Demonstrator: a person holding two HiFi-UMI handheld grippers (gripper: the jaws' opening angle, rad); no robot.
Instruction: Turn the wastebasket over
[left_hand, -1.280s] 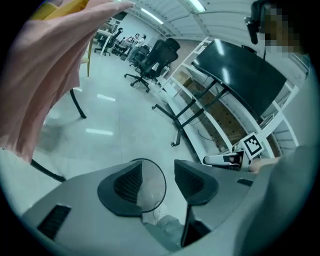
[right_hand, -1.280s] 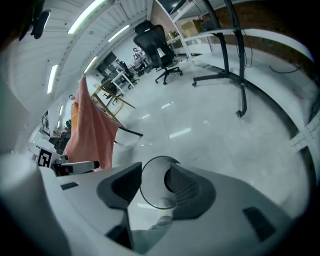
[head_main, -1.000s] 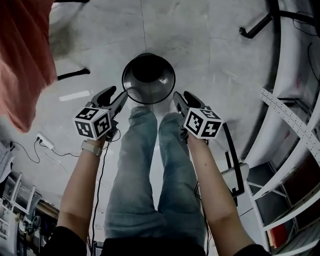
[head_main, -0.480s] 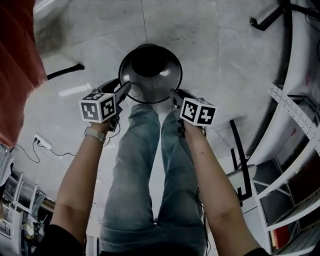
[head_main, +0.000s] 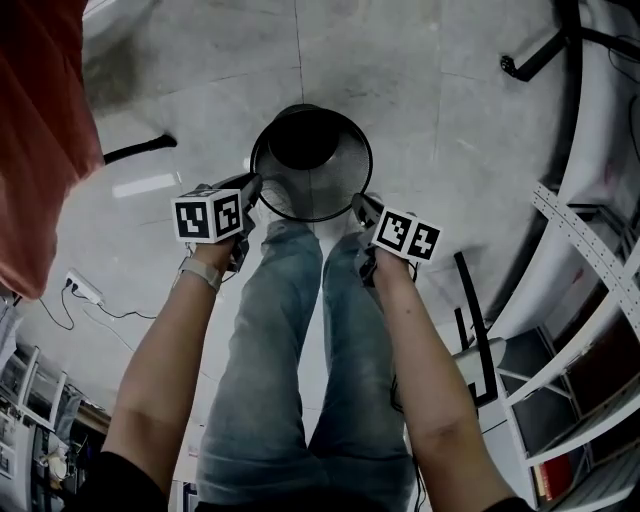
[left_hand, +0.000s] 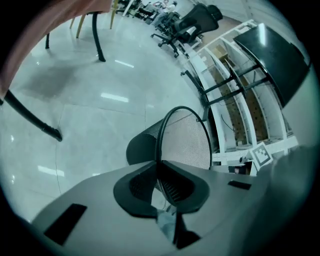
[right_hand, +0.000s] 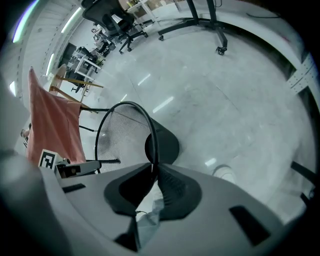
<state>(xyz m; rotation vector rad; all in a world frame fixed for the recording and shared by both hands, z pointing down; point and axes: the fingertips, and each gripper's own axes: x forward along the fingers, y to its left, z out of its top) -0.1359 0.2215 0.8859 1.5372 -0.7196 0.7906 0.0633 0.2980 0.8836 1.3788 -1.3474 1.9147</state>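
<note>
over the person's jeans (head_main: 290, 320), the left claw (head_main: 252, 184) and right claw (head_main: 357, 204), just closed, each pinch the thin wire rim on opposite sides of the black mesh wastebasket (head_main: 312, 192), which stands mouth-up on the floor (head_main: 420, 100). it looks light, stiff and slightly springy, so the rim makes the best handhold. an orange cloth (head_main: 40, 120) and a white rack (head_main: 590, 240) stand well apart from it.

floor (head_main: 450, 120): pale grey tiles, glossy | cloth (head_main: 40, 130): orange-red, hanging upper left | power strip (head_main: 85, 290): white, on floor, thin cable trailing | shelving rack (head_main: 600, 257): white, perforated uprights, right side | caster leg (head_main: 530, 55): black, upper right | office chair (left_hand: 192, 22): black, far background
</note>
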